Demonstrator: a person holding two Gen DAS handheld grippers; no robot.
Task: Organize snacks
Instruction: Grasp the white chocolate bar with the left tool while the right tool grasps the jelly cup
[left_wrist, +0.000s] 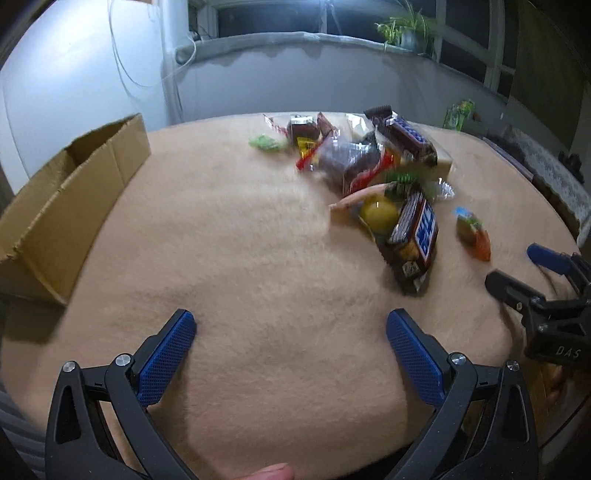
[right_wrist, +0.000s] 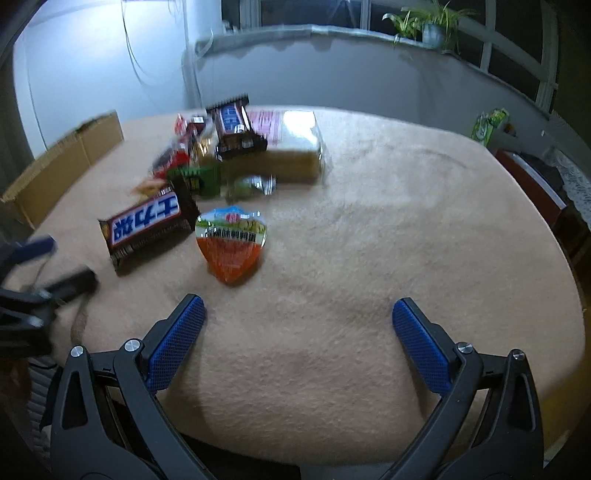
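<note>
A heap of wrapped snacks (left_wrist: 365, 162) lies on the beige cloth-covered table (left_wrist: 240, 258), far right of centre in the left wrist view. It holds a brown chocolate bar with blue lettering (left_wrist: 415, 238) (right_wrist: 147, 225), a second such bar (left_wrist: 406, 136) (right_wrist: 234, 127), and a clear-wrapped pale cake block (right_wrist: 295, 147). An orange triangular packet (right_wrist: 231, 242) (left_wrist: 474, 234) lies apart, nearest the right gripper. My left gripper (left_wrist: 290, 336) is open and empty over bare cloth. My right gripper (right_wrist: 299, 325) (left_wrist: 517, 267) is open and empty, just short of the orange packet.
An open cardboard box (left_wrist: 70, 199) (right_wrist: 66, 158) stands at the table's left edge. A potted plant (right_wrist: 432, 22) sits on the window ledge behind. A green packet (right_wrist: 489, 123) rests on furniture beyond the table's right side. A fingertip (left_wrist: 271, 472) shows at the bottom edge.
</note>
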